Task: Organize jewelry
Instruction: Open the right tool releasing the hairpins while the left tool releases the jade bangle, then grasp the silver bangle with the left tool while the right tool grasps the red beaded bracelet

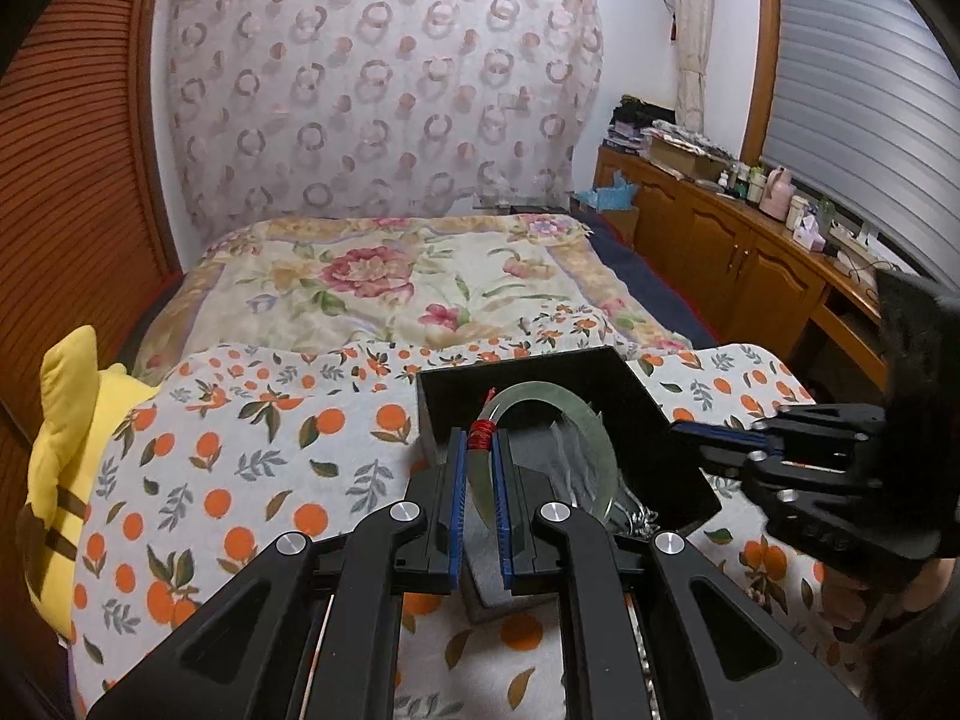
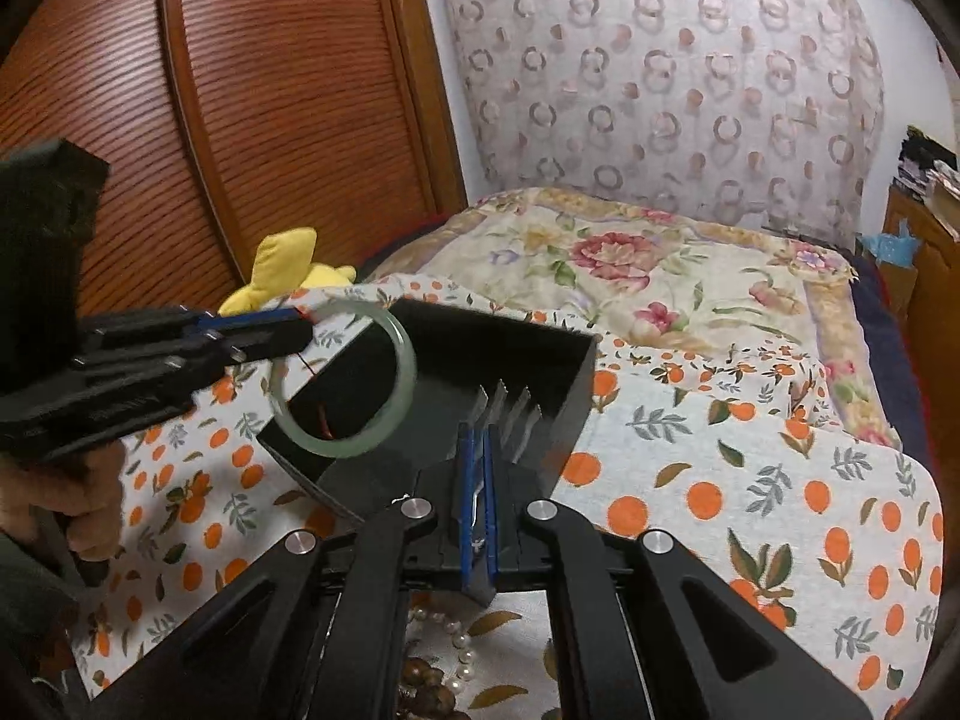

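Two grippers were in my hands over the bed. My left gripper [image 1: 478,450] was clamped on a pale green jade bangle [image 2: 345,387], its blue pads [image 1: 458,480] pinching the rim just beside a wrap of red thread [image 1: 480,433]. From the right wrist view the bangle hung clear of the bedding, tilted, its lower arc in front of the near left corner of the black box [image 2: 528,354]. From the left wrist view the ring curved out over the box's open top.

My right gripper [image 2: 478,450] had its pads drawn together on something thin and silvery [image 2: 474,501]; it was too small for me to tell what. Its tips sat at the near edge of the black box, just before a row of thin upright dividers [image 2: 507,405] inside it.

That box lay on a white cover printed with oranges and leaves [image 2: 750,480], beyond which a floral quilt [image 1: 384,276] spread toward a circle-patterned curtain [image 1: 384,90]. A string of pearls [image 2: 456,642] and some brown beads [image 2: 426,690] lay on the cover beneath my right gripper. A yellow plush toy [image 1: 66,480] rested at the left edge of the bed, beside the slatted wooden door [image 2: 240,120].
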`<state>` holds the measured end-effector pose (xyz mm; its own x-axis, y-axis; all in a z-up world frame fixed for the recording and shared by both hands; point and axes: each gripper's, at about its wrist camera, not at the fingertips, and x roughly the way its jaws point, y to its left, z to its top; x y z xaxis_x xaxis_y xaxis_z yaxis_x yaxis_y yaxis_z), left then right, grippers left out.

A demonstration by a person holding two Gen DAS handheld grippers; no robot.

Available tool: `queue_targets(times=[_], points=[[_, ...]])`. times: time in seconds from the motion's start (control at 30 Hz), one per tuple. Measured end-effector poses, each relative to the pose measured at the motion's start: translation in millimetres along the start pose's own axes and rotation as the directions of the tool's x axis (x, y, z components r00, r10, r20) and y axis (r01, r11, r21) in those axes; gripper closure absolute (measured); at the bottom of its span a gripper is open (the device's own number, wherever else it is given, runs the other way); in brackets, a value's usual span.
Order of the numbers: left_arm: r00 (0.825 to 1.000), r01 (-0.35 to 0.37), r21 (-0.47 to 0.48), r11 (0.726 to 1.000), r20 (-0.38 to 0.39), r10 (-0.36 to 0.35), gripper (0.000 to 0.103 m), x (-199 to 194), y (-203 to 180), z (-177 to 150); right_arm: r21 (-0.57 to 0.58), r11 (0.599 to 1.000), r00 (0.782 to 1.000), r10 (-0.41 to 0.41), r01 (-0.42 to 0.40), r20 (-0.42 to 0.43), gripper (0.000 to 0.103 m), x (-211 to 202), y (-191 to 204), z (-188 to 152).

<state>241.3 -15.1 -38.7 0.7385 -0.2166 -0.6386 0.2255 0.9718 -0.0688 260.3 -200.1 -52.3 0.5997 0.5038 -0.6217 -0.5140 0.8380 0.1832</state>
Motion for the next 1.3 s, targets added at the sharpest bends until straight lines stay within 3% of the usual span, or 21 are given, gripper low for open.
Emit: queue_targets(times=[0.3, 0.37, 0.5, 0.6, 0.8, 0.87, 1.0, 1.07, 1.3], points=[[0.998, 0.020, 0.051, 0.998, -0.058, -0.017, 0.094, 25.0, -20.1, 3.4, 0.007, 0.999, 0.998, -0.050, 0.050, 0.037, 0.099, -26.8, -5.6, 7.9], [0.999, 0.007, 0.067, 0.998, -0.051, -0.003, 0.085, 22.6, -21.7, 3.7, -0.001, 0.998, 0.998, -0.058, 0.058, 0.038, 0.099, -31.2, -3.8, 7.6], [0.999, 0.017, 0.071, 0.997, -0.038, -0.014, 0.084, 9.5, -23.0, 0.4, -0.020, 0.997, 0.997, -0.073, 0.074, 0.039, 0.099, -44.2, 1.8, 0.9], [0.999, 0.024, 0.069, 0.997, -0.029, -0.022, 0.077, -6.4, -21.5, -8.3, -0.036, 0.996, 0.996, -0.086, 0.087, 0.035, 0.098, -55.0, 9.0, -8.3], [0.999, 0.043, 0.077, 0.996, -0.038, -0.040, 0.071, -34.7, -25.2, -35.8, -0.032, 0.995, 0.995, -0.098, 0.099, 0.032, 0.080, -76.2, 24.8, -37.0], [0.998, 0.048, 0.078, 0.996, -0.043, -0.045, 0.061, -42.5, -27.1, -48.2, -0.030, 0.993, 0.994, -0.109, 0.110, 0.030, 0.073, -82.0, 30.1, -48.9], [0.997, 0.054, 0.072, 0.996, -0.056, -0.050, 0.052, -51.0, -30.0, -68.5, -0.009, 0.992, 0.992, -0.124, 0.124, 0.019, 0.073, -92.7, 38.4, -70.5], [0.996, 0.063, 0.068, 0.996, -0.067, -0.059, 0.039, -53.6, -31.3, -78.8, 0.006, 0.992, 0.991, -0.130, 0.130, 0.017, 0.073, -98.9, 41.1, -81.0], [0.988, 0.097, 0.064, 0.993, -0.124, -0.089, 0.033, -43.4, -40.7, -98.5, 0.036, 0.988, 0.989, -0.148, 0.147, 0.006, 0.069, -112.4, 46.5, -106.7]])
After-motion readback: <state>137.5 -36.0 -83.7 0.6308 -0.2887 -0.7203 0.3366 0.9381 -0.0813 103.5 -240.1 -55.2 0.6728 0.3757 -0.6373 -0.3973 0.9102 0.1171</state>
